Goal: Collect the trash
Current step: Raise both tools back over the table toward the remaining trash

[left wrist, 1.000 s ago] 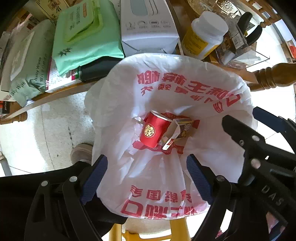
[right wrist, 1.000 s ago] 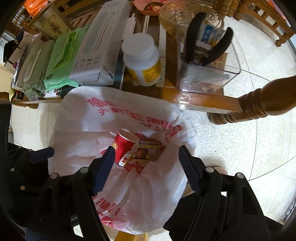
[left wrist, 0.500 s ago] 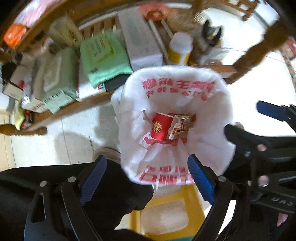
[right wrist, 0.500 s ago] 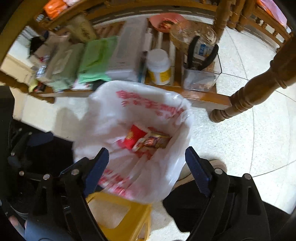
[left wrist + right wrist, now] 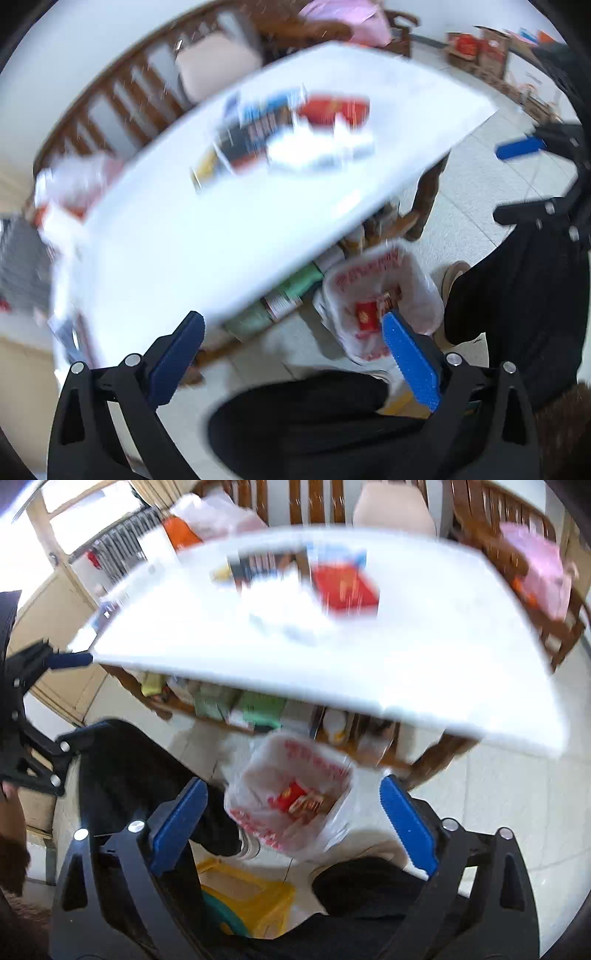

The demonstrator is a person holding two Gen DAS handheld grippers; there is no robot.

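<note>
A white plastic bag [image 5: 417, 291] [image 5: 258, 771] with red print sits low beside the table, holding a red paper cup [image 5: 365, 315] [image 5: 290, 794] and a snack wrapper [image 5: 312, 803]. On the white table top [image 5: 221, 229] [image 5: 424, 657], all blurred, lie a red packet [image 5: 332, 109] [image 5: 345, 589], a dark packet [image 5: 243, 140] [image 5: 258, 566] and white crumpled litter [image 5: 317, 147] [image 5: 288, 616]. My left gripper [image 5: 291, 325] hangs high over the table's near edge, jaws opening, nothing between them. My right gripper [image 5: 291, 786] is high above the bag, jaws opening and likewise empty.
Wooden chairs [image 5: 122, 96] [image 5: 491, 535] ring the table's far side, one bearing a pink bag [image 5: 535, 568]. A shelf under the table holds green packs [image 5: 299, 280] [image 5: 258, 705]. A yellow stool [image 5: 251, 897] and a person's dark-clothed legs [image 5: 303, 417] fill the tiled floor below.
Both grippers have risen from just over the bag's mouth to above table height, and their jaws have widened. The bag now looks small and far below; the table top has come into view.
</note>
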